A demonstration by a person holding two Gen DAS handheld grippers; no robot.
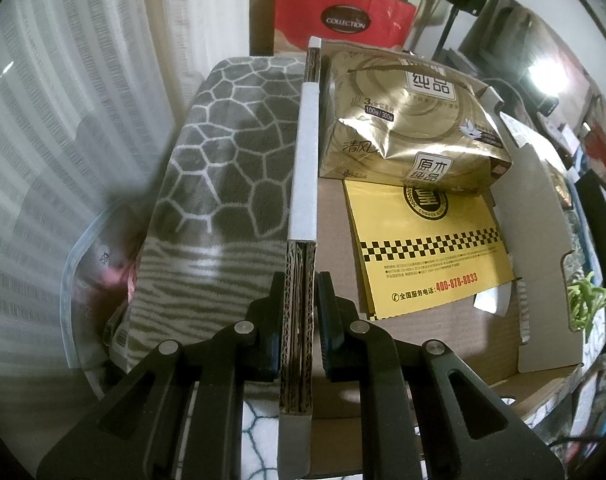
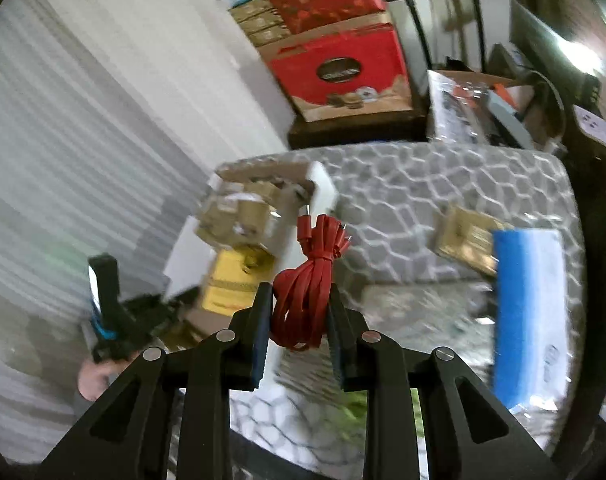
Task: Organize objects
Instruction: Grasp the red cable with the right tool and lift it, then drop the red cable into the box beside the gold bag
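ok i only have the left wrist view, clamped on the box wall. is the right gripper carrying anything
Observer: Yes. The right gripper is shut on a bundled red cable, lifted clear of the patterned cloth.
Operator: anything still left out on the cloth
Observer: A blue and white pack and a small gold packet lie on it, off to the right.
Operator: can it see my gripper on the box
Observer: Blurred, but the left gripper shows at the cardboard box, with the gold tissue pack and yellow bag inside.
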